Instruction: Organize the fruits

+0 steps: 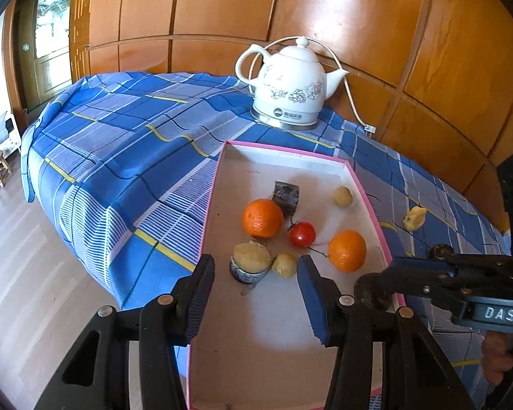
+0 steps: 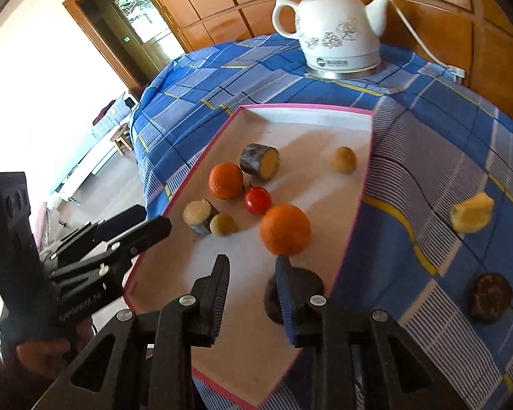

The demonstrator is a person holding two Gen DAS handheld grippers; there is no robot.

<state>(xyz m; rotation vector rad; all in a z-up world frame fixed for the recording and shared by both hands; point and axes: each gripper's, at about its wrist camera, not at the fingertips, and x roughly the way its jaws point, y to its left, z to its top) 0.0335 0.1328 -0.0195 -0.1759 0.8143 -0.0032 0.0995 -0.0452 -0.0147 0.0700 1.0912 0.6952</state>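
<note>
Tray lies before the kettle; oranges and tomato sit in it

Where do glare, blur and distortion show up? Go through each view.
Left wrist view: glare on the wooden wall panels, fisheye bends the checked tablecloth. Right wrist view: blown-out brightness at the doorway side, the yellow piece on the cloth looks blurred.

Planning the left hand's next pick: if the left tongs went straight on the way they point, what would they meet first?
Probably the small yellowish fruit beside the cut sugarcane piece, both between the left tongs in view; depth is unclear.
</note>
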